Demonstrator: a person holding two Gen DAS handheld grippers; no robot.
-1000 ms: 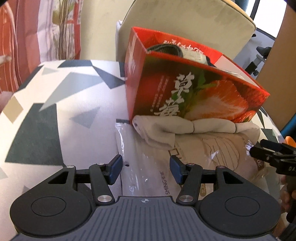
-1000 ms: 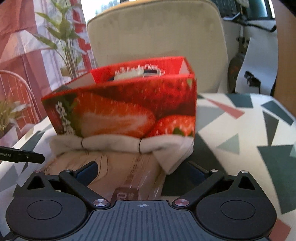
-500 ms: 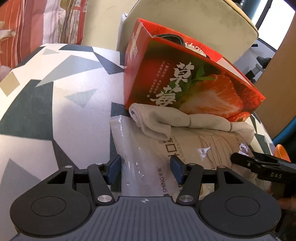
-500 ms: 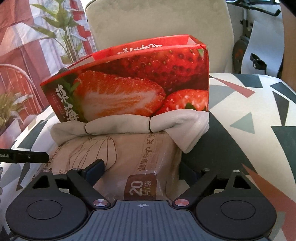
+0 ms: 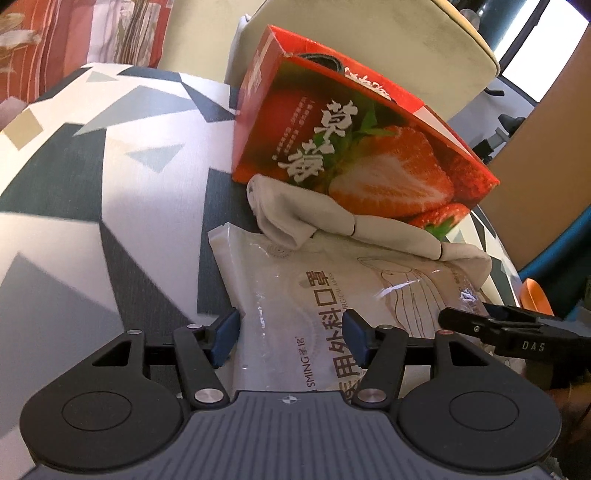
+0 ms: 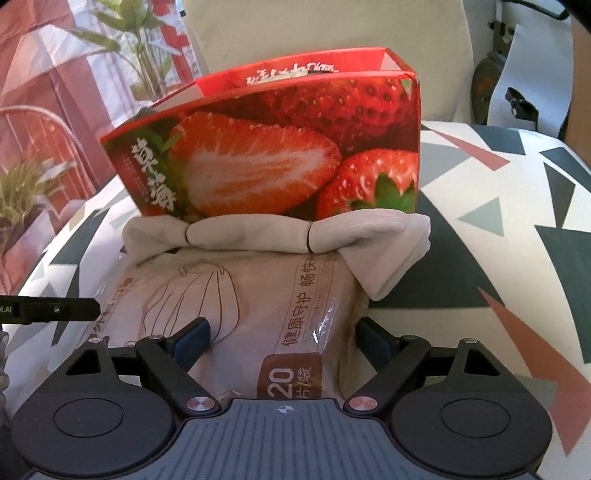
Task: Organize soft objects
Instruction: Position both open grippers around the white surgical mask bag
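Observation:
A clear plastic mask pack [image 5: 332,288] lies on the patterned tablecloth in front of a red strawberry box [image 5: 351,147]. A rolled beige cloth [image 5: 288,218] is wedged between the pack and the box. My left gripper [image 5: 290,339] hangs open over the pack's near left end, with that flat end between its fingers. My right gripper [image 6: 282,339] straddles the thick end of the mask pack [image 6: 258,295], and both pads touch it. The beige cloth [image 6: 251,236] lies just beyond, under the strawberry box [image 6: 277,155]. Something dark [image 5: 321,61] sits inside the box.
A beige padded chair [image 6: 332,29] stands behind the table. Potted plants [image 6: 22,192] and a red-striped curtain are at the left. The tablecloth [image 5: 92,184] curves down at the table's round edge. One finger of the left gripper [image 6: 55,309] shows at the right wrist view's left edge.
My right jaws have narrowed onto the pack's thick end. My left gripper has moved forward and a little lower over the pack's other end.

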